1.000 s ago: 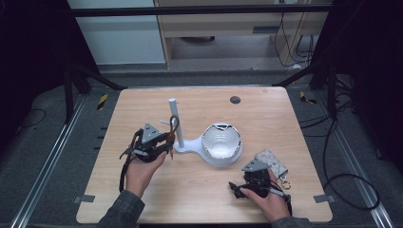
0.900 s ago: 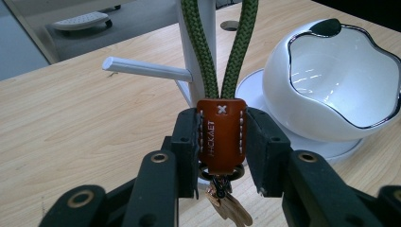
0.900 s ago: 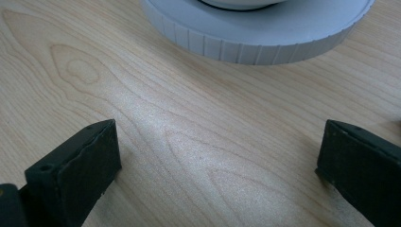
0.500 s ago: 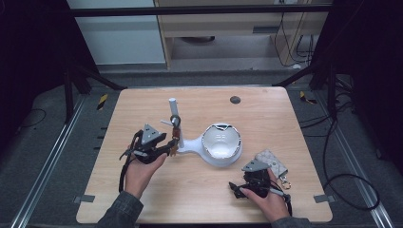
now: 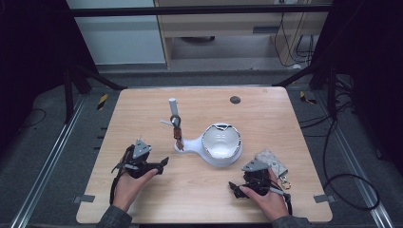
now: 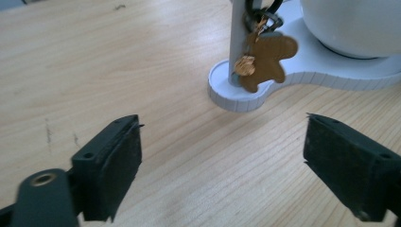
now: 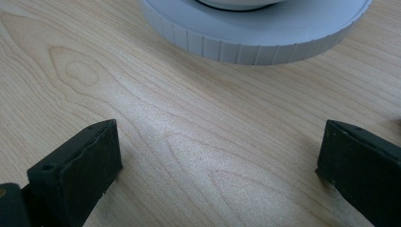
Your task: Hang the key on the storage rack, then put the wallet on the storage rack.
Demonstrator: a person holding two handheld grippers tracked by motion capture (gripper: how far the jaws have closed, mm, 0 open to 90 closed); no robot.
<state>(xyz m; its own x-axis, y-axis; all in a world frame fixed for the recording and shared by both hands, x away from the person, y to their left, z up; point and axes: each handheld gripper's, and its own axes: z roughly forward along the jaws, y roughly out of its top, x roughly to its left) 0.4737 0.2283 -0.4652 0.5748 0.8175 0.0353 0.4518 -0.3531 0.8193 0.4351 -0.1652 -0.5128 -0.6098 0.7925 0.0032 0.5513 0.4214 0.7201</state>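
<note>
A white stand sits mid-table, with an upright post and a white bowl on its base. A key ring with a brown gingerbread charm hangs on the post. My left gripper is low over the table, near-left of the post and apart from it. Its jaws have just been opening and nothing is between them. In the left gripper view the charm hangs against the post, ahead of the open left gripper. My right gripper rests near the front edge, and in the right gripper view this gripper is open and faces the stand's base.
A patterned pouch with a metal ring lies just right of the right hand. A dark round hole marks the table's far side. Bare wood lies left of the stand. Black frame bars flank the table.
The left gripper, shut at the post with the key ring before, has opened and drawn back down toward the person. The charm stays hanging on the post. The right hand has not moved.
</note>
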